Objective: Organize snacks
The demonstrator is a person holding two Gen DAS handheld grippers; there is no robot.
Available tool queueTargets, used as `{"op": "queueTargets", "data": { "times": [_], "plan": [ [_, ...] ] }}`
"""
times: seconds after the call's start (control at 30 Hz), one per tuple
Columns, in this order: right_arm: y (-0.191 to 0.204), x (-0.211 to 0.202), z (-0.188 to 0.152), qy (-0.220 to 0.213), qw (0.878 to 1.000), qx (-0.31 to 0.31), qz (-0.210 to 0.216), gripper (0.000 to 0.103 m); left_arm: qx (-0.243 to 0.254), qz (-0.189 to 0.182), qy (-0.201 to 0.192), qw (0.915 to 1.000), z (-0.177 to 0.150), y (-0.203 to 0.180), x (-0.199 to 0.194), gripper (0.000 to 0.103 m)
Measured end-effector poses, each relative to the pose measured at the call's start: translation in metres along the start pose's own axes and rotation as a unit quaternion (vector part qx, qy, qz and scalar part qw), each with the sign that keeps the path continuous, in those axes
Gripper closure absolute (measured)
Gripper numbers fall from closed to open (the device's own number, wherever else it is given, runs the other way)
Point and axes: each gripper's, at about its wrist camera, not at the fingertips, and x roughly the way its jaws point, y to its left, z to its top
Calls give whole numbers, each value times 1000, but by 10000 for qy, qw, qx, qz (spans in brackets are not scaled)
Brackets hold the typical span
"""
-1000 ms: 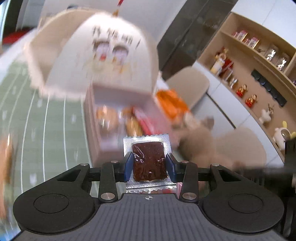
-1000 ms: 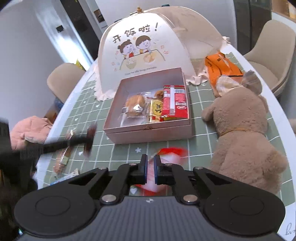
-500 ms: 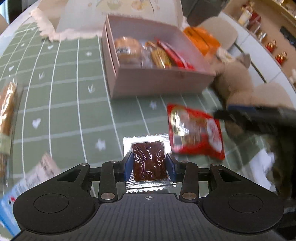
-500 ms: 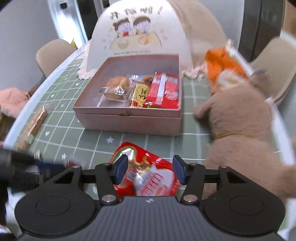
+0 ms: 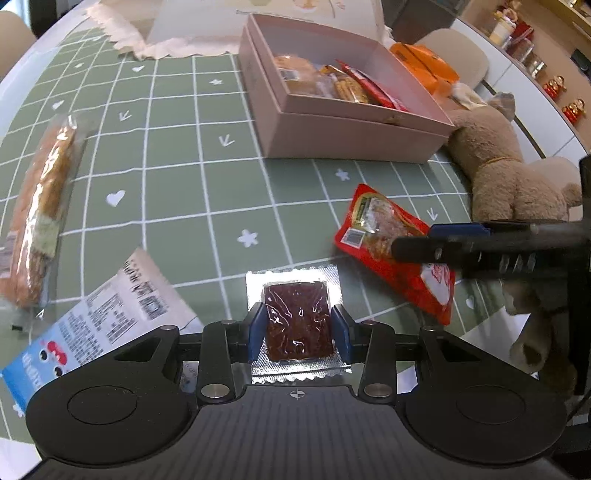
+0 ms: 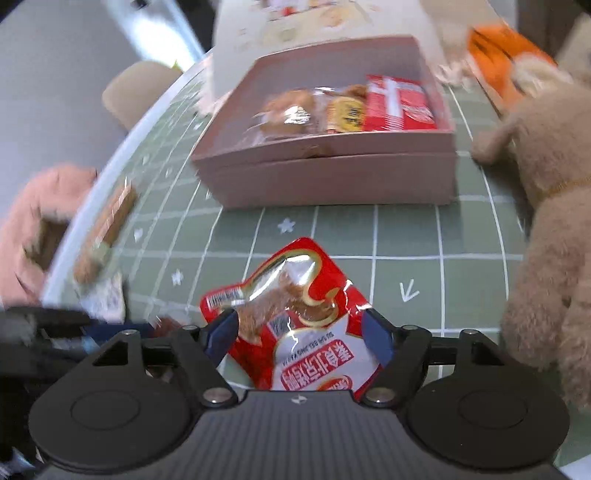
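My left gripper (image 5: 297, 332) is shut on a dark brown snack in a silver foil packet (image 5: 295, 317), held low over the green checked tablecloth. A red snack packet (image 6: 295, 295) lies flat on the cloth in front of the pink box (image 6: 332, 181). My right gripper (image 6: 299, 326) straddles its near end with the jaws opening; the pads stand at the packet's edges without pressing on it. In the left wrist view the right gripper's fingers (image 5: 443, 240) reach in over the red packet (image 5: 380, 221). The open pink box (image 5: 351, 136) holds a bun, a yellow packet and a red packet.
A long wrapped bread stick (image 5: 44, 206) and a blue-and-white packet (image 5: 110, 314) lie at the left. A brown plush toy (image 5: 509, 177) lies to the right of the box, an orange packet (image 5: 424, 66) behind it. A mesh food cover (image 5: 221, 29) stands at the back.
Both grippers have dropped toward the table and tilted downward. The right jaws went from shut to wide apart around the red packet. The left kept its hold on the brown snack.
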Motion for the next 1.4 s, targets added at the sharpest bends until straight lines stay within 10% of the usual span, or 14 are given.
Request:
{"op": "queueTargets", "data": {
  "times": [0.17,0.43,0.83,1.17,1.33,1.37,1.4],
  "plan": [
    [32,9,-12,-44,9961,-765,-444,7,-64,-20,-31,10000,-2,6,-3,60],
    [53,19,-13,-155,9728,-2082,-1004,6,-152,-47,-12,9999,-9,17,-9,60],
    [30,27,-2,-67,9882,-1382,-659,0,-277,-168,-46,9995,-13,21,-11,60],
    [22,-4,9,158,9963,-553,-641,37,-433,-368,-149,9983,-10,25,-12,60],
    [23,-39,12,-191,9961,-404,-757,41,-112,-650,-891,9938,14,6,-41,60],
    [23,-48,13,-274,9965,-363,-697,73,-57,-705,-1081,9916,22,2,-49,60],
    [24,-55,17,-295,9964,-318,-726,82,-11,-770,-1281,9888,31,-2,-57,60]
  ]
}}
